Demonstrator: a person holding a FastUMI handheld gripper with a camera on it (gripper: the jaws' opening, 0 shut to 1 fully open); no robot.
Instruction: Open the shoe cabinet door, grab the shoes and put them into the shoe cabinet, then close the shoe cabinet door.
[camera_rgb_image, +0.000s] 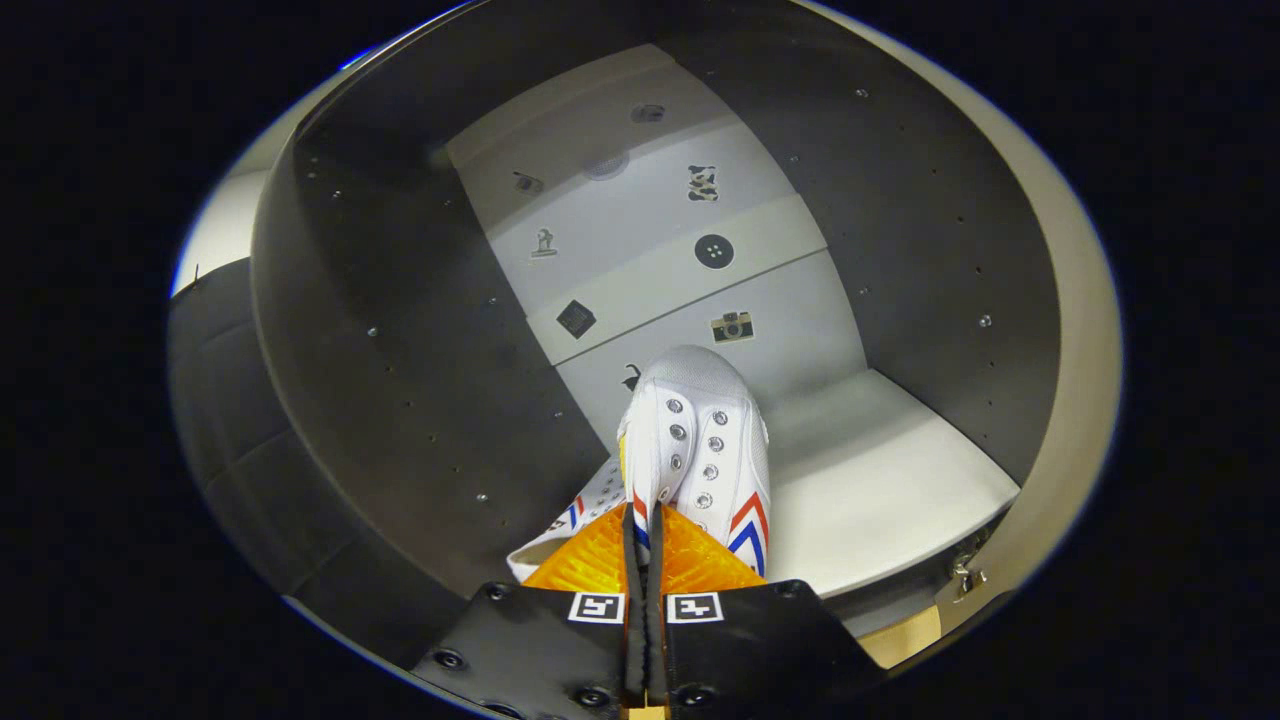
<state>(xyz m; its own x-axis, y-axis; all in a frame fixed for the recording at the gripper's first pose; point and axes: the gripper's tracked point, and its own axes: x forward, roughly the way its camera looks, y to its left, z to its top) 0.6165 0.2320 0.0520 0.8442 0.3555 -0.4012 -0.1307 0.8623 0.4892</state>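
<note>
My gripper (645, 520) reaches into the open shoe cabinet (400, 330). The interior has dark side walls dotted with small holes and a pale back panel (650, 250) carrying small pictures: a button, a camera, a dark square and a few figures. A white shelf (880, 480) forms the floor of the compartment I am in.

Contents: two shoes. One white shoe (700, 440) sits between and just ahead of my fingers, toe pointing toward the back panel, its toe close to or touching the panel (cannot tell which). A second shoe (580, 515) lies beside it on the left side, mostly hidden by my left finger.

Appearance of the held shoe: white canvas, rounded toe cap, two rows of metal eyelets, red and blue chevron stripes on the side.

Tool state: orange fingers (595, 555) nearly together, narrow gap, pinching the rear edge of the white shoe between them.

A metal latch (965, 575) shows at the cabinet's front edge on the right.
</note>
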